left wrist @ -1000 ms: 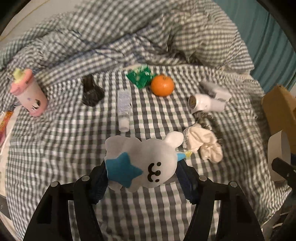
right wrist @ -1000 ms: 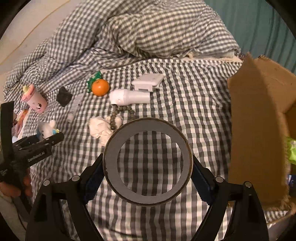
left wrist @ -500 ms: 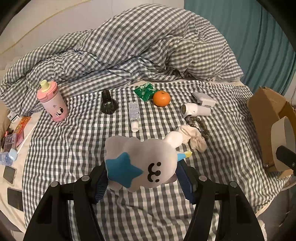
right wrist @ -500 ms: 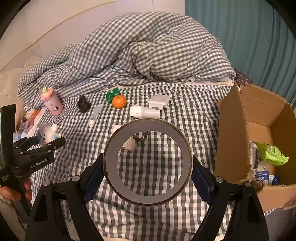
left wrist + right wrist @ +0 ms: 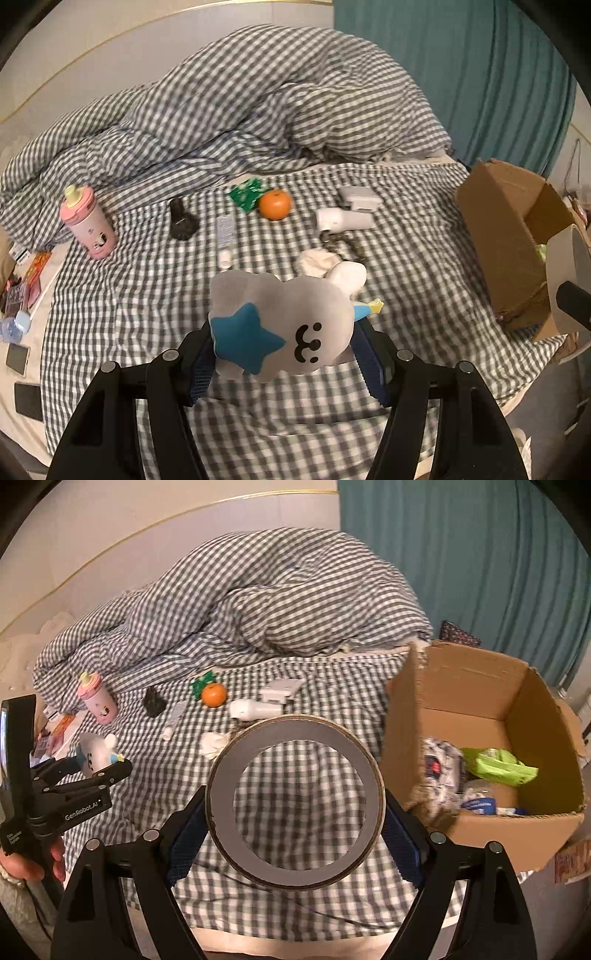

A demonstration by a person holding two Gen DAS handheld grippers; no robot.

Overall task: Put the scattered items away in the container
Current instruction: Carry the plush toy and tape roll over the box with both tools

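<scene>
Two grippers are loaded: the left gripper (image 5: 284, 354) is clamped on a grey plush toy (image 5: 284, 325), the right gripper (image 5: 295, 830) on a tape roll (image 5: 295, 805), seemingly above the near bed. The cardboard box (image 5: 491, 686) stands right.

Both wrist views overlook the bed (image 5: 147, 295) from above.
</scene>
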